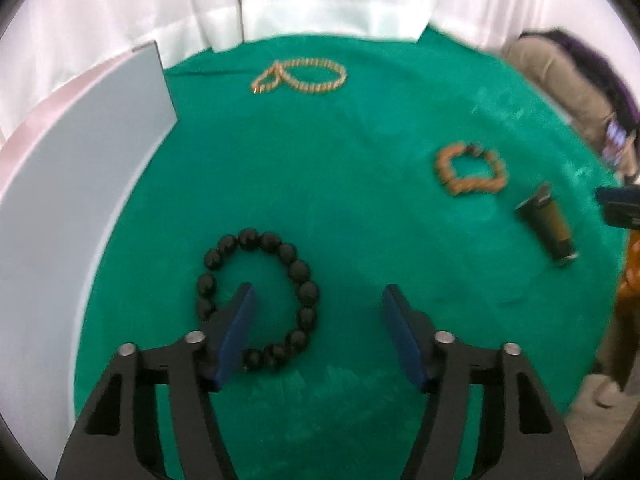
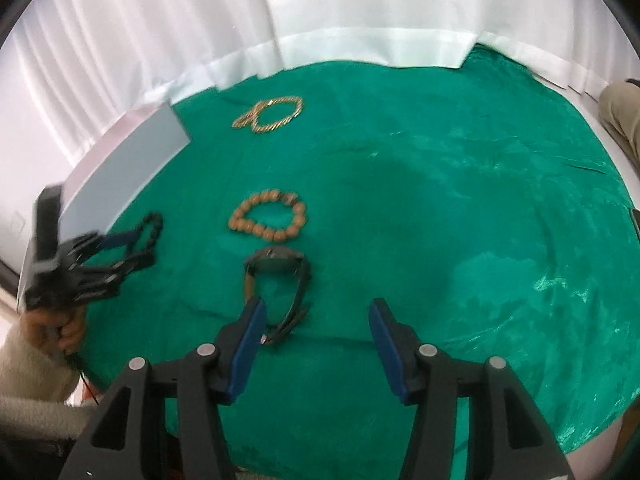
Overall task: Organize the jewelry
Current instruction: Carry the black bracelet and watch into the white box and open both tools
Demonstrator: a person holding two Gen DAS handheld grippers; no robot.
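A black bead bracelet (image 1: 260,296) lies on the green cloth (image 1: 360,200). My left gripper (image 1: 318,300) is open just above it, its left finger over the ring's middle. A brown bead bracelet (image 1: 470,170) (image 2: 268,216) lies mid-cloth. A gold chain (image 1: 300,76) (image 2: 270,114) lies at the far side. A dark watch (image 2: 278,280) (image 1: 546,226) lies on its side. My right gripper (image 2: 316,312) is open and empty, its left finger just beside the watch strap. The left gripper (image 2: 132,246) shows in the right wrist view over the black bracelet.
A pale grey box (image 1: 72,200) (image 2: 124,168) with a pink edge stands along the left of the cloth. White drapes (image 2: 320,12) hang behind the table. A person sits at the far right (image 1: 576,92). The right half of the cloth (image 2: 480,220) is bare.
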